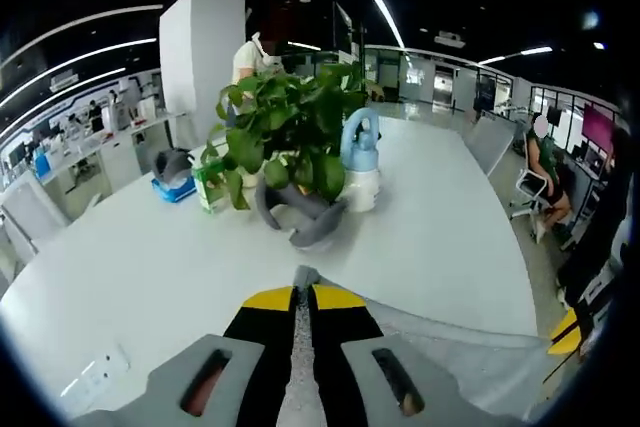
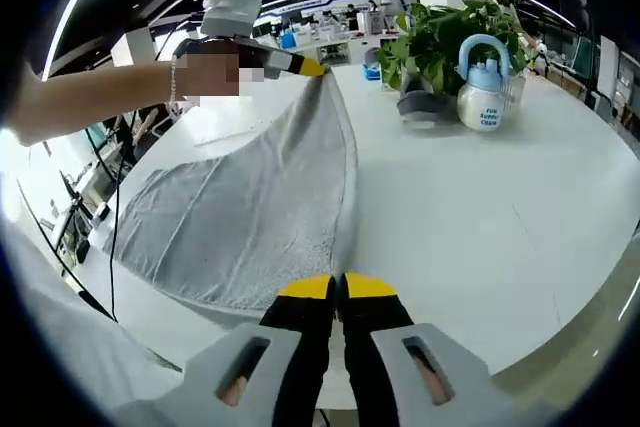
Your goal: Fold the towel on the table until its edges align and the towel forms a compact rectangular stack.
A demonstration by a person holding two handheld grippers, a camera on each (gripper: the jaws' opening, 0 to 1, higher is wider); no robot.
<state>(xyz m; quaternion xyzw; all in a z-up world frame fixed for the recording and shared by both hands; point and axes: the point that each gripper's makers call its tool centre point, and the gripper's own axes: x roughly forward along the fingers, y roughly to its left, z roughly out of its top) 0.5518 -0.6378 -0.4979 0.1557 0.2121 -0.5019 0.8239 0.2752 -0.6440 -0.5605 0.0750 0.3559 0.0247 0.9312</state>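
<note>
Grey towel (image 2: 250, 207) stretched lengthwise between both clamped grippers (image 2: 338, 289).

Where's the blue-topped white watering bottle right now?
The blue-topped white watering bottle stands far across the white table, upper right in the right gripper view, beside the leafy green plant and beyond the lifted grey towel.

watering can (image 2: 486, 87), blue label, "FUN"

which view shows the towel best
The right gripper view: the grey towel spreads across the table, lifted between the left gripper and the right gripper. The left gripper view gives just a pinched edge.
</note>
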